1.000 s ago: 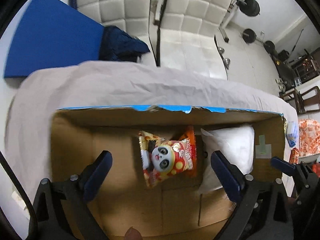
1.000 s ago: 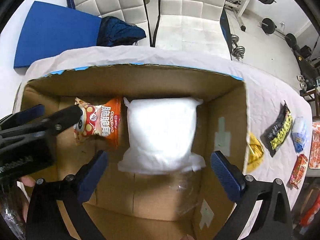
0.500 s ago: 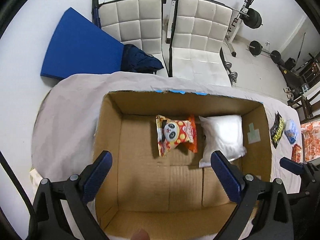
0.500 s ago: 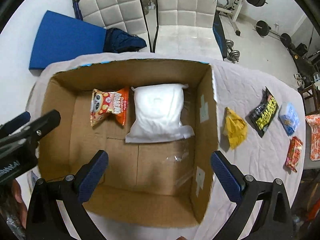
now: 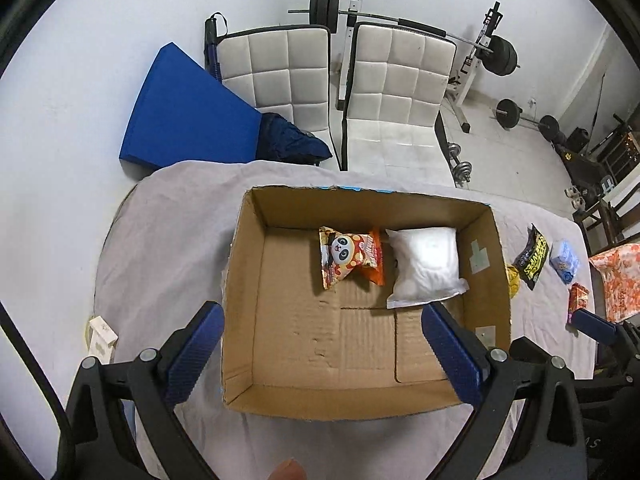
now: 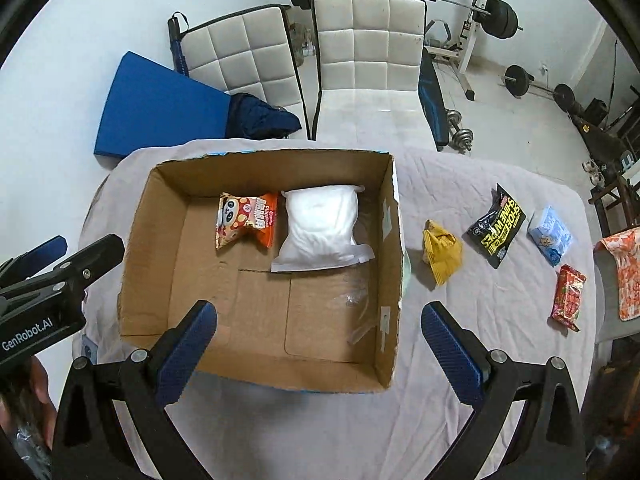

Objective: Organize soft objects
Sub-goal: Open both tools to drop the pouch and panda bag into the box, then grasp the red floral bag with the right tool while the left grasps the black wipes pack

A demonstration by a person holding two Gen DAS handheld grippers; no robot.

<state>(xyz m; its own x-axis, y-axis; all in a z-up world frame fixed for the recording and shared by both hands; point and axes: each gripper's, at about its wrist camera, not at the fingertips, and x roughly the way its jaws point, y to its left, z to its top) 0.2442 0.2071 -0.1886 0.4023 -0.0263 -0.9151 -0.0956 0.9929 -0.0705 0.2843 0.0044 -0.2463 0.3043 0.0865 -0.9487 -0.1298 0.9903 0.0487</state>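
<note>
Both claws hung wide apart and empty: the left gripper [image 5: 320, 354] and right gripper [image 6: 318, 346] above the cardboard box [image 6: 260, 368]. Ahead lay the panda snack bag [image 6: 244, 222] touching the white pouch [image 6: 322, 230]; the yellow packet [image 6: 442, 250] sat outside, ahead-right

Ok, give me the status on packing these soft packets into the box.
Done: the panda snack bag and white pouch lie in the cardboard box. In hand: nothing; the left gripper and right gripper are open. Left: the yellow packet, black packet, blue packet and red packet lie on the tablecloth.
</note>
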